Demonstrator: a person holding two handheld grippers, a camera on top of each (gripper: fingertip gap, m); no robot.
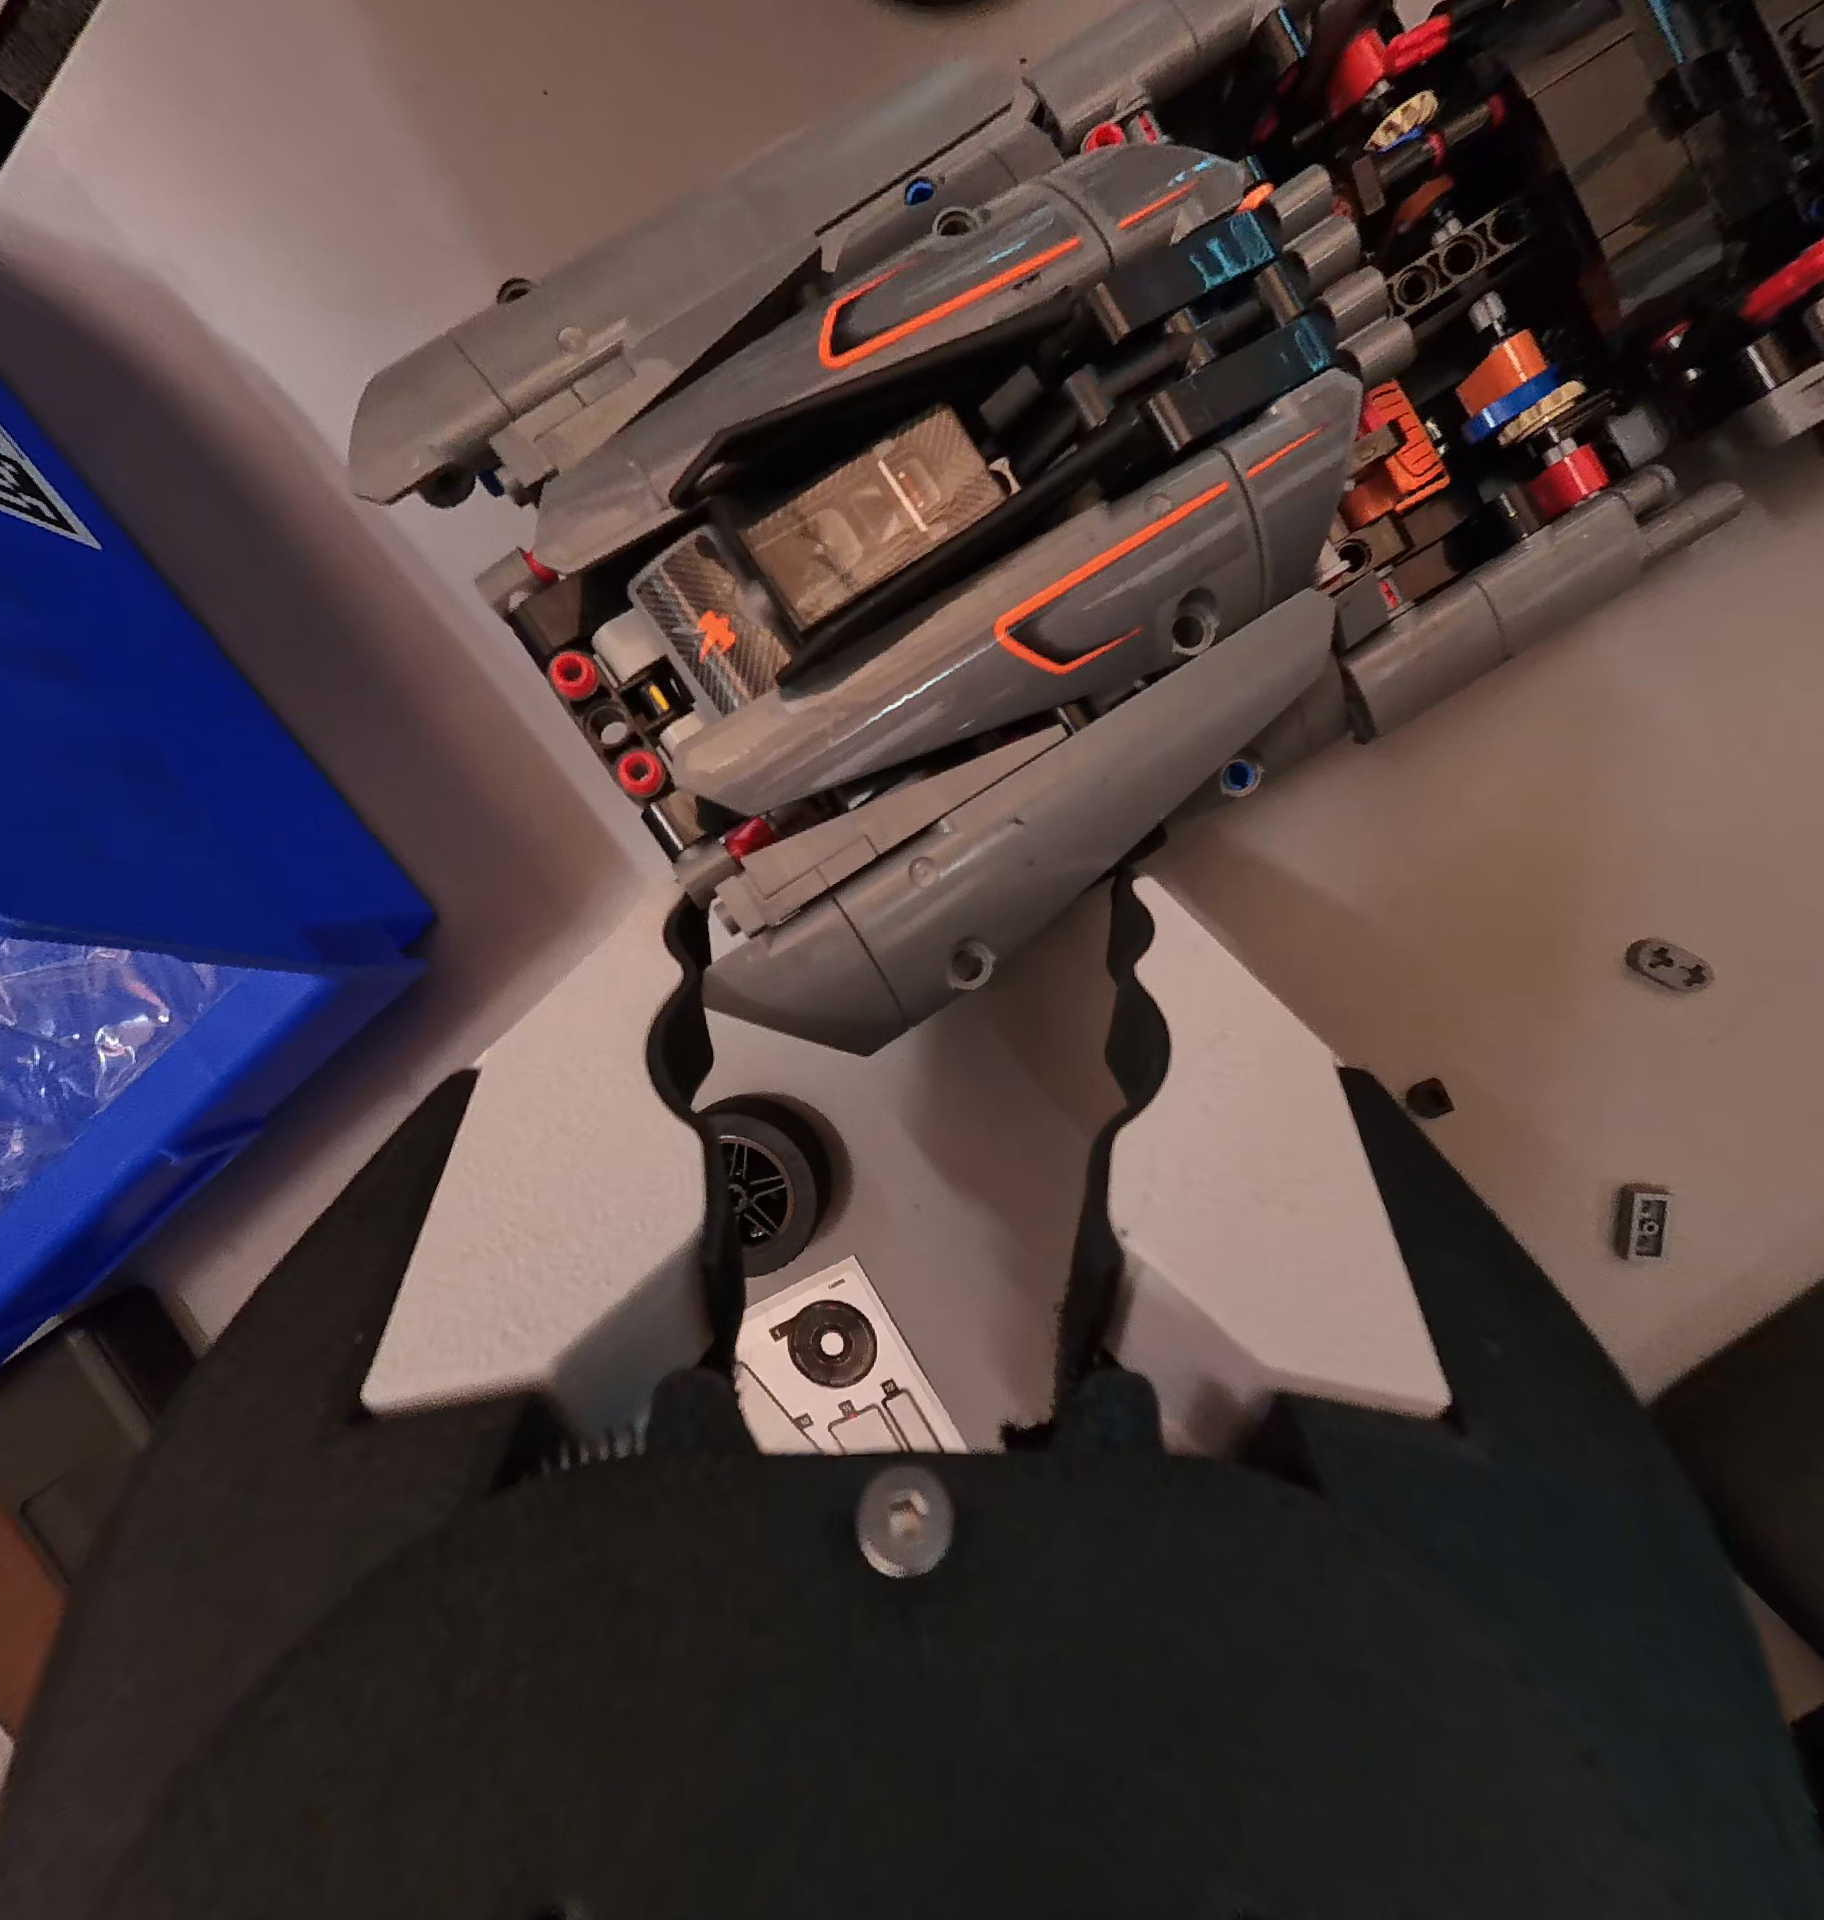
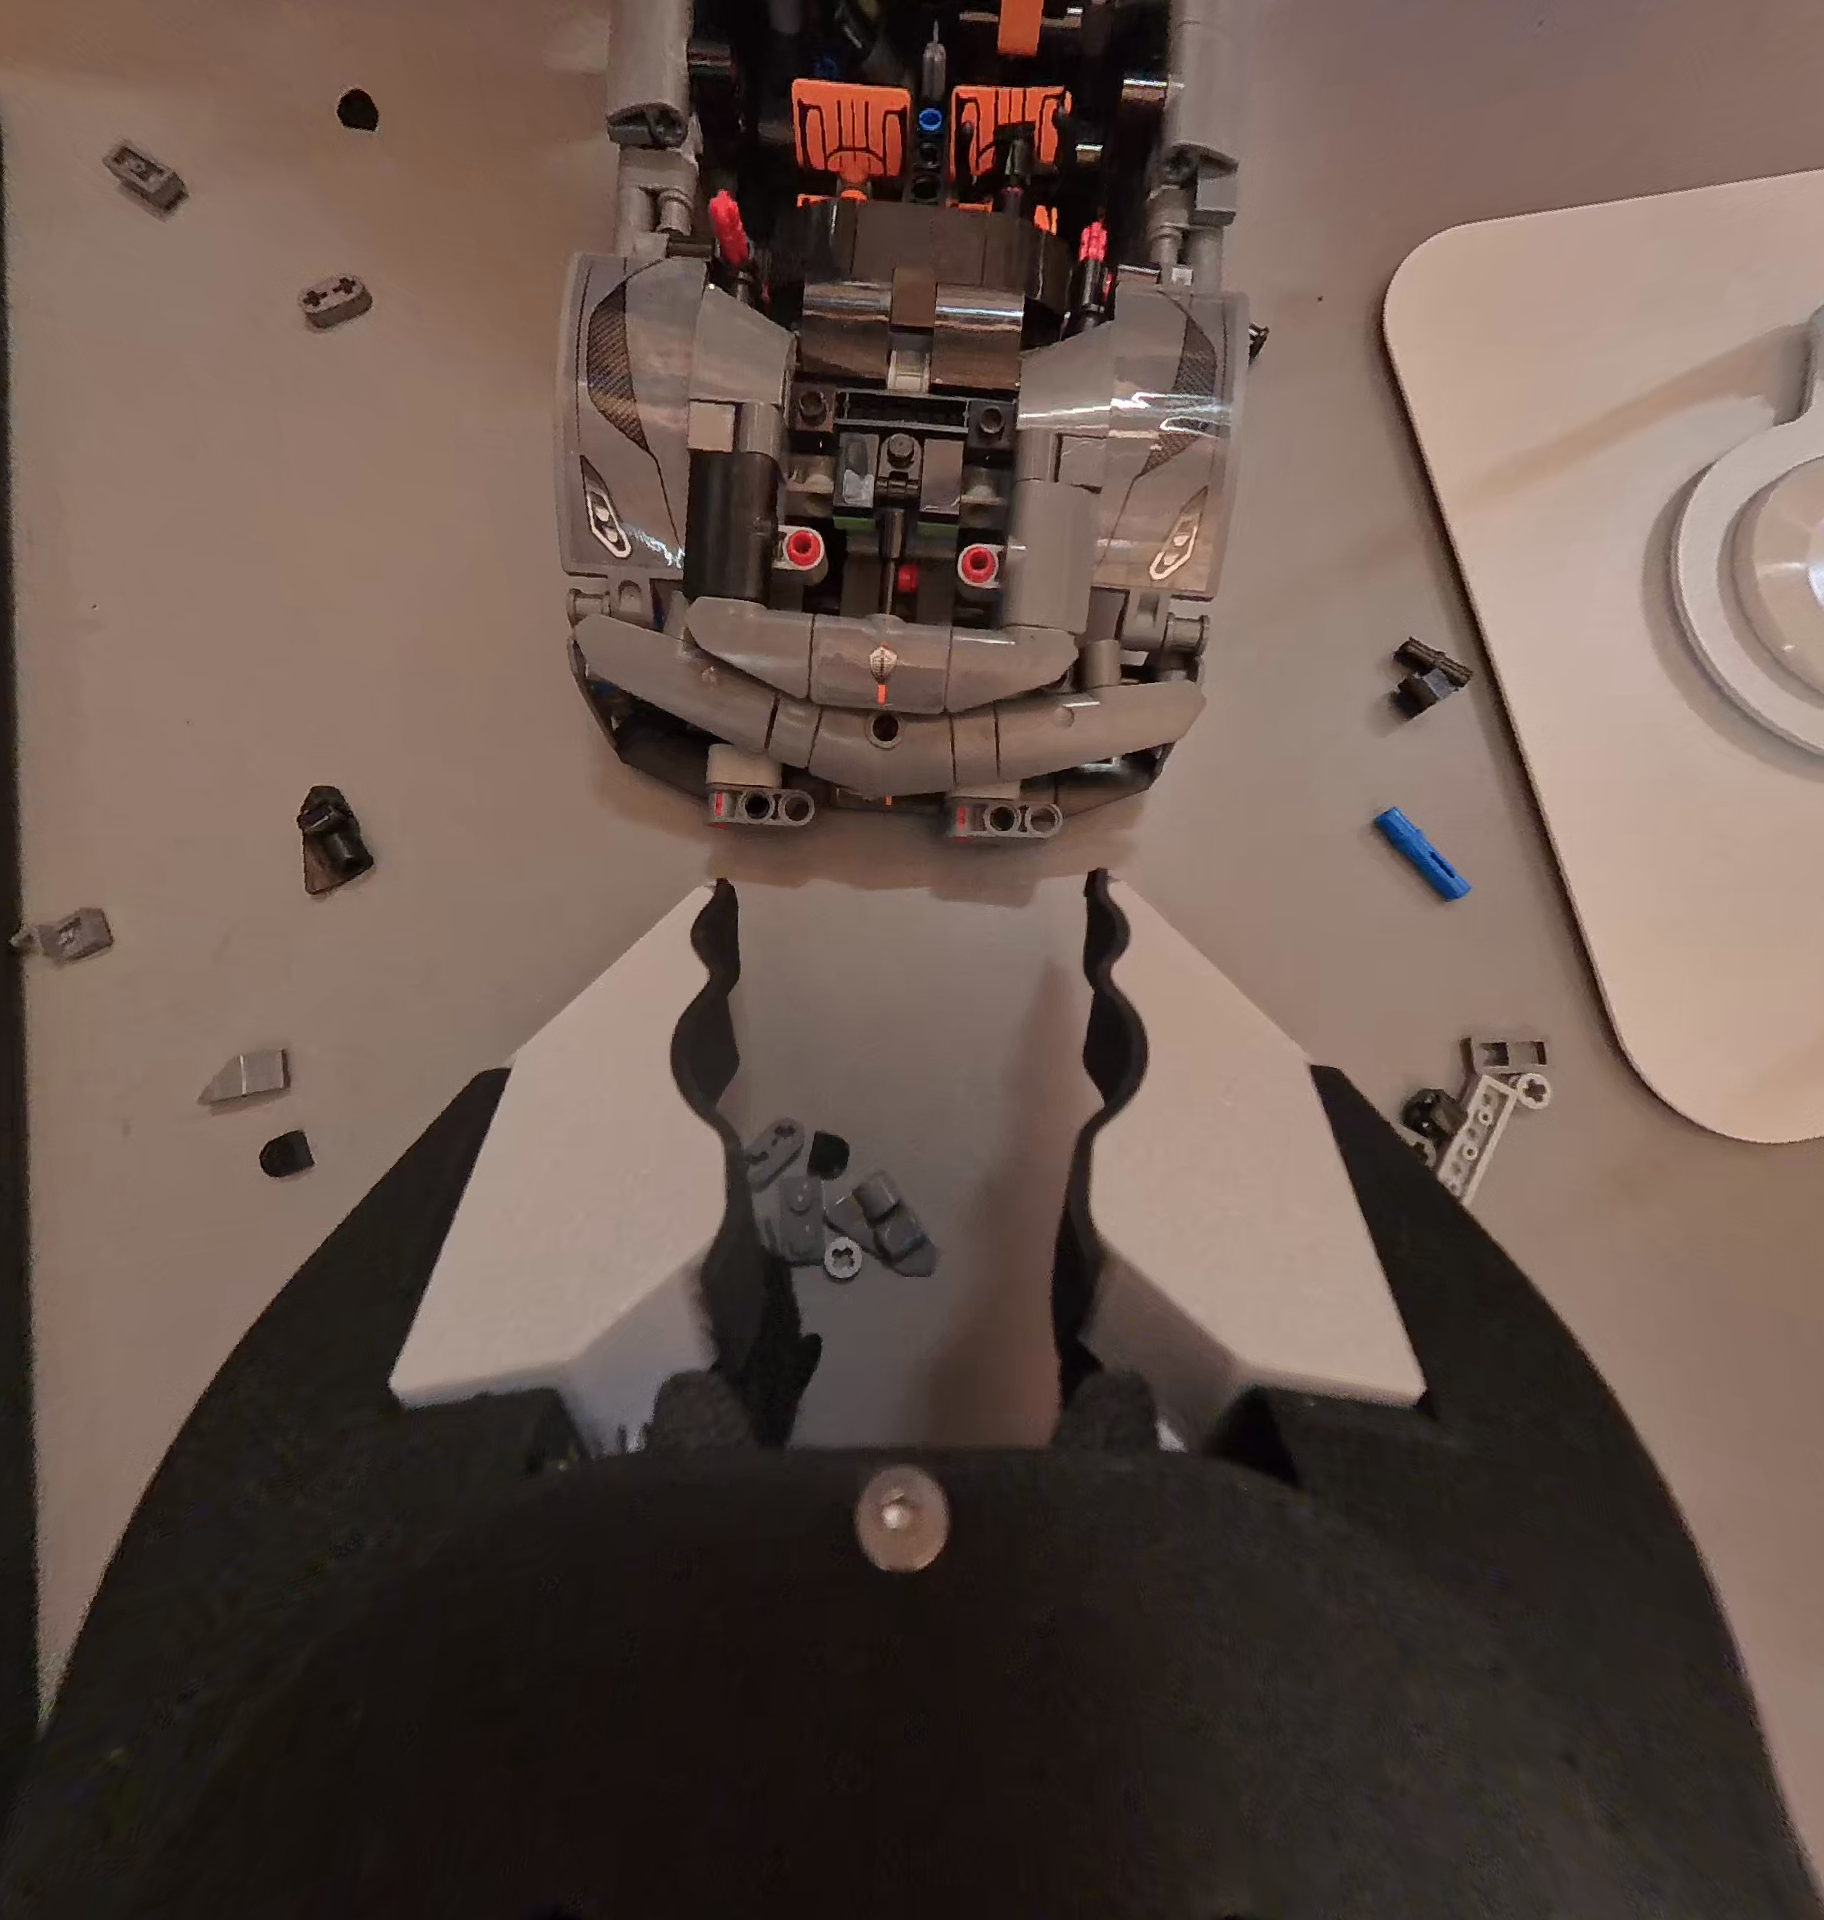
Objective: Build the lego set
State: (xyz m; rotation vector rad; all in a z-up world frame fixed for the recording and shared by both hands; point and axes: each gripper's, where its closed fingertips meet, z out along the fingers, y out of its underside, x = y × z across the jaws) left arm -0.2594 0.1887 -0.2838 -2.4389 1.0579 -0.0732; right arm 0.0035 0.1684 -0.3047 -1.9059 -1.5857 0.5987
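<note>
Your left gripper [image 1: 908, 914] has its jaws spread wide on either side of the rear grey fender of the lego car [image 1: 949, 499]; the tips reach that panel's edges, but whether they press on it cannot be told from the left wrist view. The car lies on the pale table [image 1: 1407, 883], its tail toward this gripper and its open chassis running off to the upper right. A blue bin [image 1: 139, 831] holding clear plastic bags stands just left of the car and crowds that side. A loose black wheel [image 1: 768, 1184] lies behind your left finger, beside a printed sheet [image 1: 846, 1361]. Two small grey pieces [image 1: 1672, 964] [image 1: 1648, 1221] lie apart on the right. Your right gripper [image 2: 906, 883] is likewise spread apart and holds nothing; its tips sit just short of the car's nose [image 2: 887, 499], not touching it. Between its fingers lies a small heap of dark grey pieces [image 2: 846, 1205] on the table [image 2: 472, 623]. Loose parts flank the car on both sides: a grey oval link [image 2: 334, 299], a black connector [image 2: 331, 836] and a grey slope piece [image 2: 248, 1075] on the left, a blue pin [image 2: 1422, 854] and a black clip [image 2: 1427, 673] on the right. A white base plate [image 2: 1562, 623] carrying a round metal mount occupies the far right.
</note>
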